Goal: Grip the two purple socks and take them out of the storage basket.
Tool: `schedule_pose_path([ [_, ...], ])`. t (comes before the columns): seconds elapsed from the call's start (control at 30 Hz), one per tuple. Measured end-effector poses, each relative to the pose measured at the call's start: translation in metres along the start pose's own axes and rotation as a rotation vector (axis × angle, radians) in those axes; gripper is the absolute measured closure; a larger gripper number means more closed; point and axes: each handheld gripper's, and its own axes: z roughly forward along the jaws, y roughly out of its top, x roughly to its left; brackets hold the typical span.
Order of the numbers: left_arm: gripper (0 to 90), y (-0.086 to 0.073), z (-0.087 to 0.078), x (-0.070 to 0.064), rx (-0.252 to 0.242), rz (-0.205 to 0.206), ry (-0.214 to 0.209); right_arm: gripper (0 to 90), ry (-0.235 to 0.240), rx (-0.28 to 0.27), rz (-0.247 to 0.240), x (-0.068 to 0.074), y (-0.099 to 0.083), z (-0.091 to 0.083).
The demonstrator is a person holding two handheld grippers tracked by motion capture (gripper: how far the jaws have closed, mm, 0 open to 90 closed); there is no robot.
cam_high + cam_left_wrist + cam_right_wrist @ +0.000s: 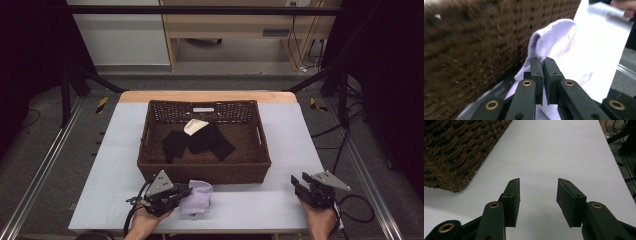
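The left gripper is sitting at about seven o'clock on the table, its jaws pinching the edge of a lilac cloth. In the left gripper view the jaws are pressing nearly together on a fold of that cloth, which is bunching up and leaning against the near wall of the basket. The cloth is resting on the table just outside the basket, at six o'clock from it, touching or almost touching the wicker.

The likely next step is lifting the cloth over the wall into the basket. The grip is taking only a thin edge, so the fabric could be slipping free on the way up. The loose part is hanging low, and it could be catching on the rough wicker rim and dragging the basket, or draping over the wall instead of dropping inside.

Inside the basket, dark cloths are lying spread across the middle, with a pale cloth peeking out at twelve o'clock from them. They are leaving room along the near side, so only the basket wall is standing in the way.

At five o'clock on the table, the right gripper is resting with jaws wide apart and holding nothing, above bare table, well apart from the cloth, the basket's corner at its ten o'clock.
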Motion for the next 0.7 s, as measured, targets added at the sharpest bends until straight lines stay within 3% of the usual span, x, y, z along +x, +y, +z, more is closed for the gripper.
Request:
schedule_pose_path([
  [0.17,75.5,-0.003,0.003,0.001,0.043,-0.002,-0.001,52.3,0.003,0.005,-0.010,0.001,-0.001,0.002],
  [0.27,60.6,-0.003,-0.003,0.002,0.044,-0.012,0.009,51.4,0.006,0.011,-0.010,0.002,-0.001,0.003],
  [0.33,52.1,-0.004,-0.014,0.005,0.014,-0.023,0.020,51.0,0.009,0.010,-0.007,0.001,-0.001,0.003],
  [0.5,41.2,-0.011,-0.031,0.012,-0.014,-0.042,0.065,48.8,0.011,0.008,-0.003,0.002,-0.001,0.002],
  [0.67,35.5,-0.028,-0.050,0.031,-0.008,-0.073,0.161,42.8,0.003,0.003,0.000,0.001,-0.001,0.002],
  [0.7,34.8,-0.028,-0.050,0.031,-0.008,-0.073,0.161,42.8,0.003,0.003,0.000,0.001,-0.001,0.002],
])
